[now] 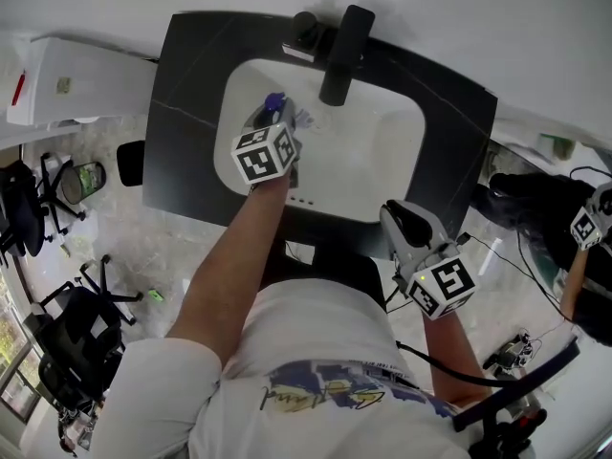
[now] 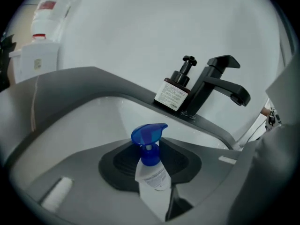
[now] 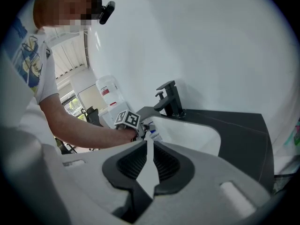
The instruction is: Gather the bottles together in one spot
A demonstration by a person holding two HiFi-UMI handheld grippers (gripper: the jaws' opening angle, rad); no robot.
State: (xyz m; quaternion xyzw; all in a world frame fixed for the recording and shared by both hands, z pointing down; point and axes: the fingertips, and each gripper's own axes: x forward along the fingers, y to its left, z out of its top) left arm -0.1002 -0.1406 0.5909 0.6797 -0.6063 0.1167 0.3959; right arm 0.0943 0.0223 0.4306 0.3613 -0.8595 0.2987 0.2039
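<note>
A white spray bottle with a blue trigger head [image 2: 151,165] stands between the jaws of my left gripper [image 2: 151,159], whose pads press on its body. In the head view that left gripper [image 1: 278,122] is held over the left part of the white sink basin [image 1: 378,156], with the bottle's blue top [image 1: 275,105] showing past the marker cube. A dark pump bottle [image 2: 174,92] with a white label stands on the black counter beside the black faucet [image 2: 213,86]. My right gripper [image 1: 402,220] hangs at the counter's front edge, jaws together with nothing between them.
The black counter [image 1: 182,113] surrounds the basin. A white container with a red label [image 1: 67,84] stands left of the counter. Office chairs [image 1: 57,342] are on the floor at lower left, and cables and dark gear [image 1: 535,208] lie to the right.
</note>
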